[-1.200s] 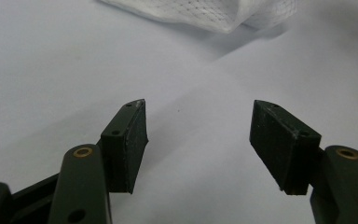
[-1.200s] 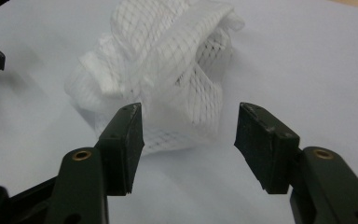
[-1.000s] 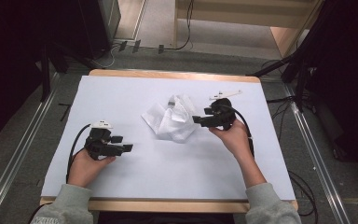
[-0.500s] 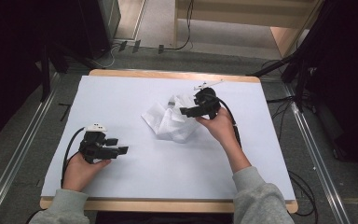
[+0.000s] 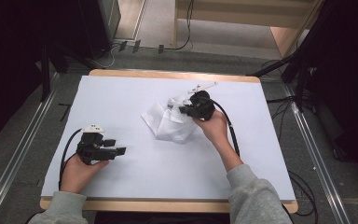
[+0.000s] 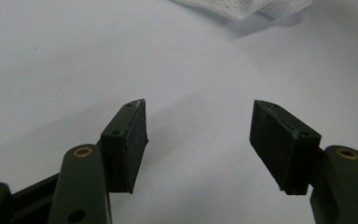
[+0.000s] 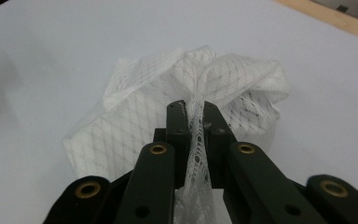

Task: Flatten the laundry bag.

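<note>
Right claw pinching a white mesh cloth near the middle of the desk

The right claw (image 7: 194, 109) is gripping a gathered fold of the white mesh cloth (image 7: 168, 116) between its closed jaws, the fabric bunching upward where it is being held; in the high view the cloth (image 5: 168, 122) is lying crumpled on the white desk (image 5: 135, 182), slightly toward its far side, with the right claw (image 5: 182, 110) sitting at its far right edge. The left claw (image 5: 117, 146) is hovering well apart near the front left of the desk, its jaws standing wide and holding nothing, with an edge of the cloth (image 6: 242, 7) showing far ahead of it
</note>
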Demonstrator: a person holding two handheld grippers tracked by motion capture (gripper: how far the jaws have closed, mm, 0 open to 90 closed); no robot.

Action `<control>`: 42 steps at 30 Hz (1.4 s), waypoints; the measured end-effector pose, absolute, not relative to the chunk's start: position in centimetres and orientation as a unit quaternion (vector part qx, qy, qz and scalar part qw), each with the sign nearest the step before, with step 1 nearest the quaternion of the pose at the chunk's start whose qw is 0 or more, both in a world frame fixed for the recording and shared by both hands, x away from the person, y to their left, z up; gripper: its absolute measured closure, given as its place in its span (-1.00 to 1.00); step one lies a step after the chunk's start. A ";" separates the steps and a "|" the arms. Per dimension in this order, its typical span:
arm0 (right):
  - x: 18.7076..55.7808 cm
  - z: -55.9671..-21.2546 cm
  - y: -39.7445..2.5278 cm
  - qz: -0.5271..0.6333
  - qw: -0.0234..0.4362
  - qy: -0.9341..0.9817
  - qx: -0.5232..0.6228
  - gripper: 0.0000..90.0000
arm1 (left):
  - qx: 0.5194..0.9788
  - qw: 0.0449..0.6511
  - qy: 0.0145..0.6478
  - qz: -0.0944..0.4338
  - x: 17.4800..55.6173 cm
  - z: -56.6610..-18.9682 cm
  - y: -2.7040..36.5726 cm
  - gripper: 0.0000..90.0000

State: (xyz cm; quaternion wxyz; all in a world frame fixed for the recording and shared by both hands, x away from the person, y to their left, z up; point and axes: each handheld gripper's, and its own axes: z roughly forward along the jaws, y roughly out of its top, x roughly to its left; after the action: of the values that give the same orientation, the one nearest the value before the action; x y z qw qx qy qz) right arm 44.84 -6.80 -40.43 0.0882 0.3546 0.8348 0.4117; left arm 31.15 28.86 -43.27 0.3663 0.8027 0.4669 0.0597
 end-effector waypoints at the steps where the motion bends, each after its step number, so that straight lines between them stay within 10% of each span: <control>1: 44.5 -40.2 -6.8 0.415 0.091 0.835 0.350 0.93 | 0.801 0.369 0.468 0.061 31.2 -43.3 28.8 -0.17; 13: 40.1 -39.6 -6.8 0.444 0.113 0.831 0.315 0.97 | 0.794 0.387 0.467 0.038 32.3 -43.1 28.2 -0.01; 27: 38.7 -41.3 -7.6 0.430 0.099 0.839 0.319 0.98 | 0.809 0.400 0.431 0.008 38.0 -43.2 23.5 0.88; 42: 37.6 -41.8 -8.2 0.430 0.086 0.839 0.322 0.98 | 0.834 0.355 0.422 0.001 40.3 -45.9 20.8 0.90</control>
State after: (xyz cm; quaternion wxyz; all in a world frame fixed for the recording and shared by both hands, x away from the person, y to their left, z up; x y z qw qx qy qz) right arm 37.63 -8.16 -41.77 0.0864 0.3222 0.8389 0.4301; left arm 40.29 20.84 -45.93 0.3554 0.8340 0.4221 0.0010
